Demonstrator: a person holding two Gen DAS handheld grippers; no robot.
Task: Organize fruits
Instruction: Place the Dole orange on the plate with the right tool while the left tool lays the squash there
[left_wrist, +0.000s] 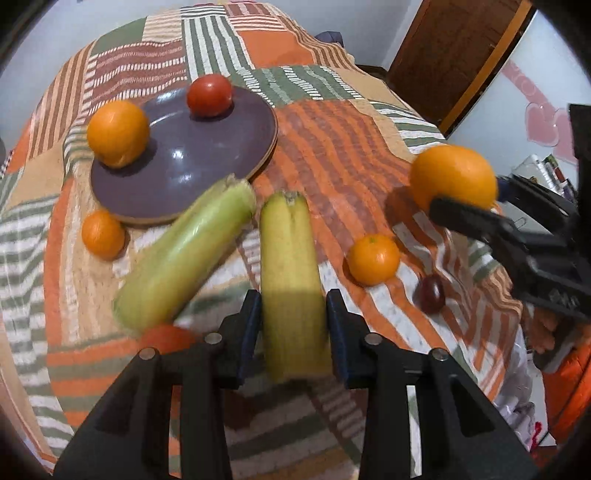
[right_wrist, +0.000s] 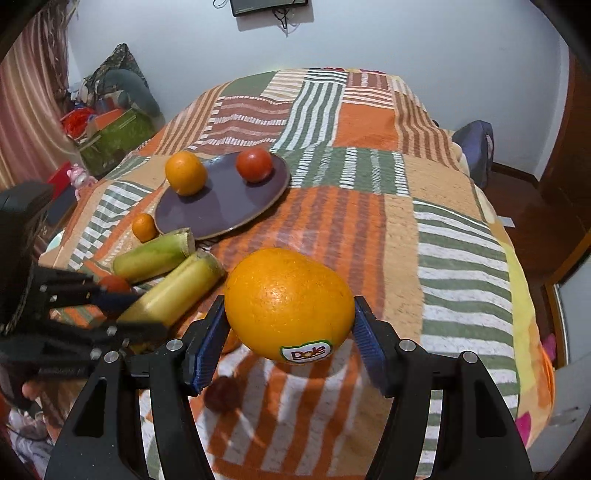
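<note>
Nearest, the left gripper (left_wrist: 293, 321) clamps one banana (left_wrist: 290, 273); the right gripper (right_wrist: 290, 332) clamps one large orange (right_wrist: 290, 302). Between: a second banana (left_wrist: 184, 251), two mandarins (left_wrist: 373, 259), one grape (left_wrist: 429, 293). Far left, the plate (left_wrist: 207, 155) carries one orange (left_wrist: 118, 133) and one tomato (left_wrist: 209, 95).

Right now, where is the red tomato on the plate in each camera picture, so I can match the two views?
Left wrist view: the tomato sits at the upper left, on the far edge of the purple plate.
Right wrist view: the tomato is above centre, left of middle, on the plate's far right part.
Shared landmark: the orange on the same plate, left of the tomato.
</note>
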